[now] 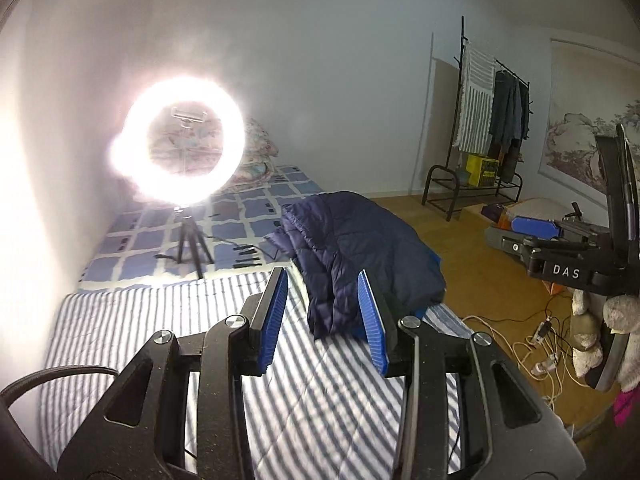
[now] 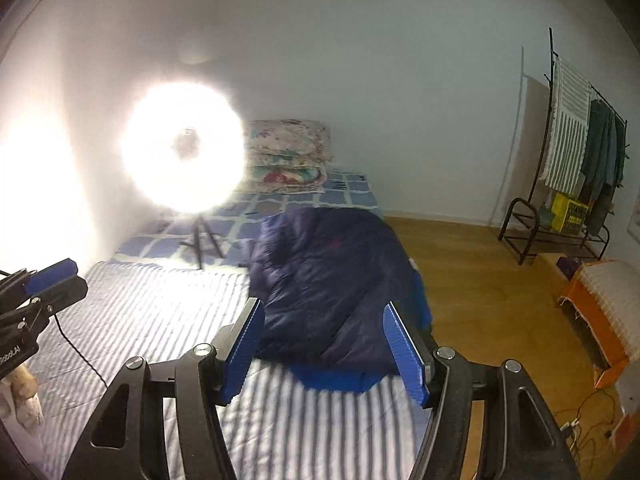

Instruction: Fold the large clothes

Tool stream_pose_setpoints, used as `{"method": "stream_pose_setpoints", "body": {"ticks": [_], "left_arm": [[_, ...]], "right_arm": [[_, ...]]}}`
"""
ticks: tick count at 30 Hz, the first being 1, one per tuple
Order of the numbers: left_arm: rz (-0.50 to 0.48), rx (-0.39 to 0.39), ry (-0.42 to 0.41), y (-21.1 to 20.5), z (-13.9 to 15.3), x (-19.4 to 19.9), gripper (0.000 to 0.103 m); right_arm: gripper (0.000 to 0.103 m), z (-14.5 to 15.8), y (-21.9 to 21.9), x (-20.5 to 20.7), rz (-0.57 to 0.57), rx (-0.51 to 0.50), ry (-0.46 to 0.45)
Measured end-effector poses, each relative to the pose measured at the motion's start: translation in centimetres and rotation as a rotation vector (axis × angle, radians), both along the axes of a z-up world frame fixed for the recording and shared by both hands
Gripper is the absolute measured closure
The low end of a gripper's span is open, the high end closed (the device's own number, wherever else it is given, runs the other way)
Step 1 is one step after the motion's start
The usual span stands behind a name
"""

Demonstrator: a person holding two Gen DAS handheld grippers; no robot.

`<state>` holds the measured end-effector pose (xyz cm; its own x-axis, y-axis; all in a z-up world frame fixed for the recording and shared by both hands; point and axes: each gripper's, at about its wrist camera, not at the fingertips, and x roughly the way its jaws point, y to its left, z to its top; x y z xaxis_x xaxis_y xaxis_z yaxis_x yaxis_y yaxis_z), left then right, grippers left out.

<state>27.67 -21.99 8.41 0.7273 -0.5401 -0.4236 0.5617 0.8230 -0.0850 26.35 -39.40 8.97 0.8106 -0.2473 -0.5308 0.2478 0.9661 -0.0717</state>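
Folded navy quilted puffer jacket (image 2: 332, 288) lies on the bed's blue-and-white striped cover (image 2: 160, 312), at its right edge beside the wooden floor (image 2: 472, 280). Left hand-held gripper (image 1: 324, 312): blue pads spread wide, holding nothing, above the cover. Right hand-held gripper (image 2: 324, 348): likewise wide apart and empty, just short of the jacket. Lit ring light on tripod (image 1: 180, 152) stands behind.

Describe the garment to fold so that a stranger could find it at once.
Find the bed with the striped sheet. On its right side, near the wooden floor, lies a navy quilted jacket. Only it is dark and puffy; the folded quilts behind are floral.
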Motion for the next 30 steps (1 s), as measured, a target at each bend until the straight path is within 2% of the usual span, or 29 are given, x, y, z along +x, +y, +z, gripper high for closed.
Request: {"method": "stream_pose_setpoints", "body": {"ticks": [4, 8, 13, 18, 20, 22, 26, 28, 30], "left_arm": [[0.015, 0.01, -0.026, 3.1, 0.8, -4.8, 0.066], [0.012, 0.001, -0.016, 5.3, 0.6, -8.4, 0.066], [0.018, 0.018, 0.027, 7.0, -0.9, -11.8, 0.066], [0.022, 0.034, 0.046, 7.9, -2.8, -14.5, 0.066], [0.027, 0.04, 0.045, 8.2, -3.5, -15.1, 0.06], [0.03, 0.043, 0.052, 8.4, -4.1, -15.5, 0.049], [0.039, 0.066, 0.039, 8.8, -4.7, -15.5, 0.044], [0.047, 0.064, 0.034, 9.0, -4.9, -15.6, 0.031], [0.05, 0.06, 0.032, 9.0, -4.9, -15.7, 0.027]], "right_arm": [[0.038, 0.4, 3.3, -4.2, 0.005, -0.007, -0.003], [0.036, -0.3, 6.4, -7.8, 0.025, -0.017, -0.001], [0.034, -1.5, 9.0, -11.8, 0.028, -0.036, -0.021], [0.033, -2.4, 9.7, -14.8, 0.019, 0.024, -0.047], [0.033, -3.0, 9.8, -15.3, 0.015, 0.033, -0.049], [0.033, -3.7, 10.0, -15.6, 0.01, 0.02, -0.041], [0.027, -5.6, 10.4, -15.6, 0.011, -0.001, -0.01], [0.024, -6.0, 10.4, -15.6, 0.007, -0.002, 0.0], [0.02, -6.3, 10.3, -15.8, -0.001, 0.0, -0.006]]}}
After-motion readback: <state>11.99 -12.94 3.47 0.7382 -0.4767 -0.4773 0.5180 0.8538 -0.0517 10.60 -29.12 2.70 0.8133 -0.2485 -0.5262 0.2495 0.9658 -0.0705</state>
